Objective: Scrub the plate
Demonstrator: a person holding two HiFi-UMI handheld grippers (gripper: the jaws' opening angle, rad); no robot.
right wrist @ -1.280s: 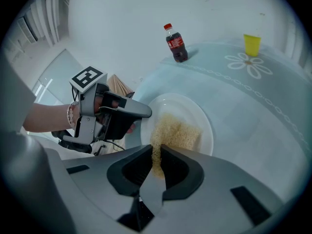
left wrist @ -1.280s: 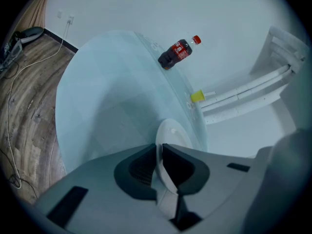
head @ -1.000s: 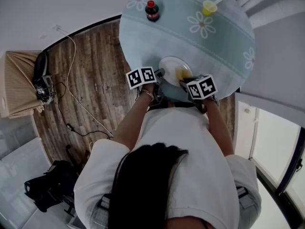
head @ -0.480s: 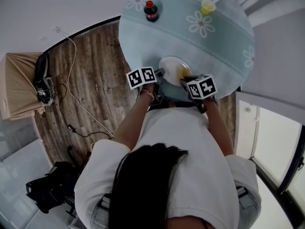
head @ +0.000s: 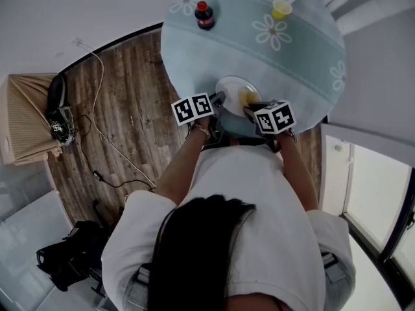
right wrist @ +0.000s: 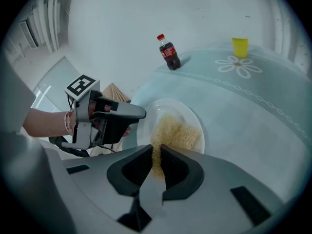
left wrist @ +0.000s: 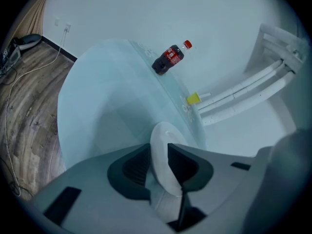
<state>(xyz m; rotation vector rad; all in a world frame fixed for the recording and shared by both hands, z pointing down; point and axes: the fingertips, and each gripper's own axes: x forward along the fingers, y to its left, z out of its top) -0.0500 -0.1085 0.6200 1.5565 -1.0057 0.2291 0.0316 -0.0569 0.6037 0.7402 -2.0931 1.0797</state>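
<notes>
Left gripper (left wrist: 158,146) has let go a bit since a second ago: jaws were tighter on the rim then and are opening now; its marker cube sits a touch lower in the head view, everything else has stayed put. plate (head: 231,88) is white and sits on the near edge of the round pale-blue table (head: 305,57), right in front of the person. Its left rim is between the left jaws, seen edge-on in the left gripper view. One pad looks right up against the rim, the other shows a thin gap, so no firm clamp. Can't tell whether that side of the plate is raised off the table. scrub pad (right wrist: 178,130), yellow and coarse, lies on the plate's right half, with its near edge running up between the jaws of the right gripper (right wrist: 157,149). Those jaws are nearly together and pinch the pad's edge; the rest of the pad lies spread flat on the plate surface. The right gripper comes in over the plate's near-right rim and the left gripper sits opposite at the left rim, so both grippers are close together across the plate. Further out on the table: cola bottle (head: 206,15) upright at the far left edge, yellow cup (head: 283,9) at the far side, both well apart from the plate. Wood floor (head: 123,102) with cables lies left of the table.
</notes>
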